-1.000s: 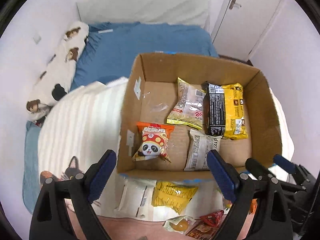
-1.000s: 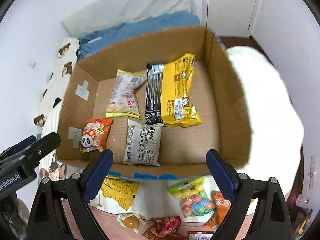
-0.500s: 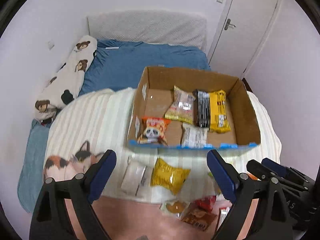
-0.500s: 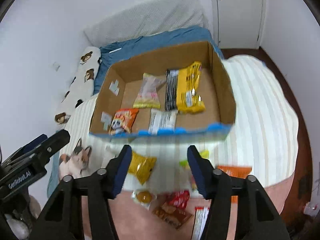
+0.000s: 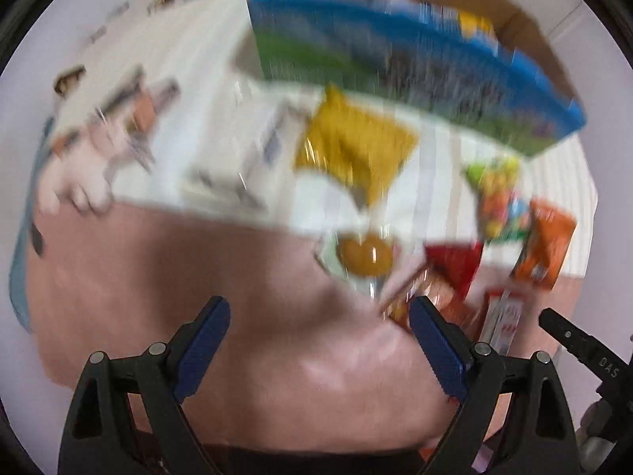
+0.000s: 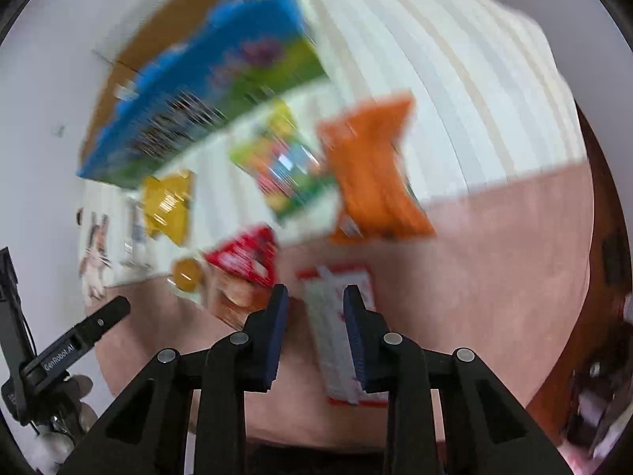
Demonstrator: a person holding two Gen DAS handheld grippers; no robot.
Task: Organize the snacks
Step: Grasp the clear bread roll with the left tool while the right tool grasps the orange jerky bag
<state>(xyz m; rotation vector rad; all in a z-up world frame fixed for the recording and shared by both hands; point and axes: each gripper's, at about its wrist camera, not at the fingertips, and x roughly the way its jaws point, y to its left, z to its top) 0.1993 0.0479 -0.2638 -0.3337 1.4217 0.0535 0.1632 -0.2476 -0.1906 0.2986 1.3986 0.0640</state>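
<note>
Both views are motion-blurred. The cardboard box with a blue and green printed side stands at the back. Loose snacks lie in front of it: a yellow packet, a clear packet with an orange sweet, a red packet, a colourful candy bag, an orange bag. A white and red packet lies on the pink cover. My right gripper is partly closed, jaws either side of this packet. My left gripper is open and empty over the pink cover.
A striped white blanket with a cat print covers the bed, over a pink cover. A white packet lies left of the yellow one. The other gripper's handle shows at each view's edge.
Both grippers dropped fast from above the box down toward the loose snacks on the bed. The right gripper's jaws narrowed from wide open and now straddle the white and red packet.
</note>
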